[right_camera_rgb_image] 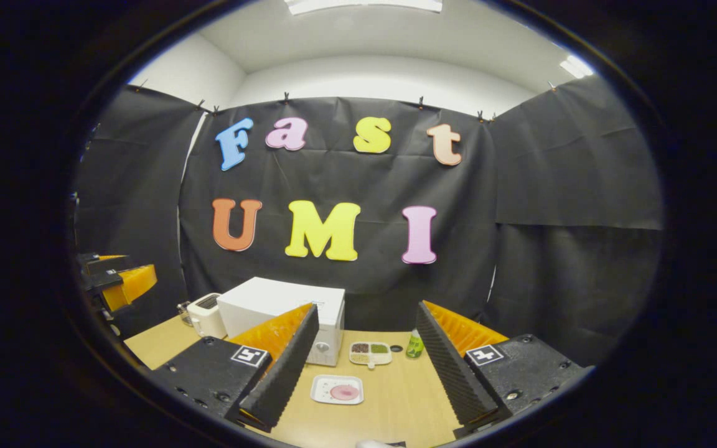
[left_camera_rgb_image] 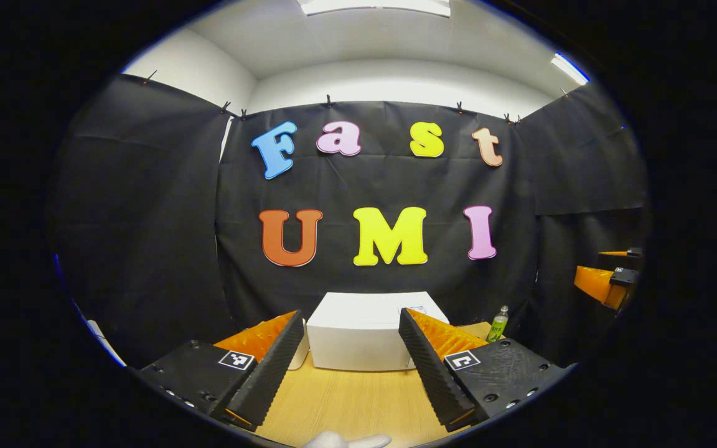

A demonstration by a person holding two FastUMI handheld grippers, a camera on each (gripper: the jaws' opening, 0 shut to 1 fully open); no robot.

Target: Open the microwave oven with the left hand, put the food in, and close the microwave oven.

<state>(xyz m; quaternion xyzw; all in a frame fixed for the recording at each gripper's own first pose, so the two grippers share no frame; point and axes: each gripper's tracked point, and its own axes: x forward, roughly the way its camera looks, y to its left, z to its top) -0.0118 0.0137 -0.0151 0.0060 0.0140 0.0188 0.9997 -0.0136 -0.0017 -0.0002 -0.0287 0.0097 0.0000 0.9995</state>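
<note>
The white microwave (left_camera_rgb_image: 358, 339) stands on the wooden table (left_camera_rgb_image: 346, 404) against the back cloth, door shut. My left gripper (left_camera_rgb_image: 351, 317) hovers in front of it, open, nothing between its fingers. In the right gripper view the microwave (right_camera_rgb_image: 274, 305) sits left of centre. In front of it a white plate with a pink piece of food (right_camera_rgb_image: 338, 390) lies on the table. My right gripper (right_camera_rgb_image: 368, 308) is open and empty above the table, short of the plate. Each gripper also appears at the edge of the other's view: the right gripper (left_camera_rgb_image: 607, 269), the left gripper (right_camera_rgb_image: 119, 269).
A white toaster (right_camera_rgb_image: 206, 314) stands left of the microwave. A divided tray of food (right_camera_rgb_image: 370, 353), a small dark cap (right_camera_rgb_image: 396, 348) and a green bottle (right_camera_rgb_image: 415, 344) sit to its right. The bottle (left_camera_rgb_image: 498, 323) is near the back cloth.
</note>
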